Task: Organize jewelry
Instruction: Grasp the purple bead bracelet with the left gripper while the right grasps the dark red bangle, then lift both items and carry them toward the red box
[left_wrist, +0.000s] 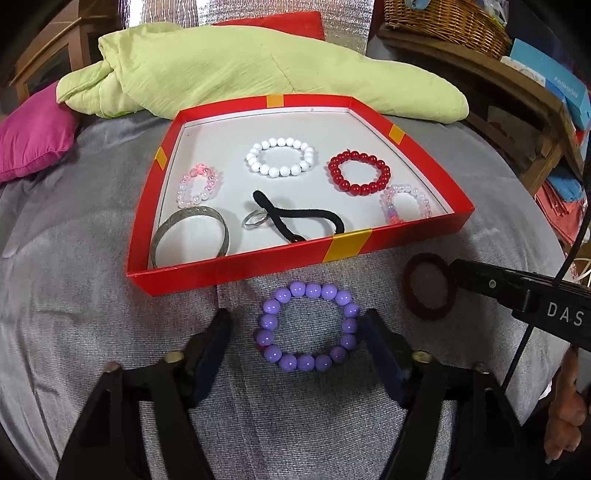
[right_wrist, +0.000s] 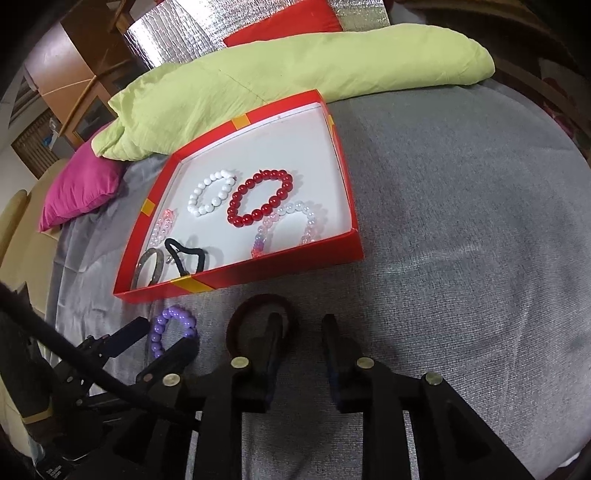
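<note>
My left gripper (left_wrist: 297, 325) sits low over the grey cloth (left_wrist: 92, 314) with its jaws spread either side of the purple bead bracelet (left_wrist: 308, 328); the right-hand pad looks to be just at the beads, the left-hand one stands clear, so nothing is gripped. The left wrist view lays that bracelet out as a full ring just in front of the red box (left_wrist: 258, 266), and shows the box's contents plainly — a white bead bracelet (left_wrist: 280, 157), a red bead bracelet (left_wrist: 359, 172), two pale pink ones (left_wrist: 199, 186), a metal bangle (left_wrist: 190, 234), a small silver ring (left_wrist: 253, 220) and a black hair tie (left_wrist: 306, 218). The right wrist view squashes most of that into the box's near corner, but it alone shows my right gripper (right_wrist: 301, 334): jaws parted a little, one finger (right_wrist: 275, 332) lying across the dark maroon hair tie (right_wrist: 258, 301), the other outside its loop on bare cloth, not pinching it. From the left that tie (left_wrist: 428, 291) is only partly seen behind a black finger. A green pillow (right_wrist: 295, 70) lies beyond the box.
</note>
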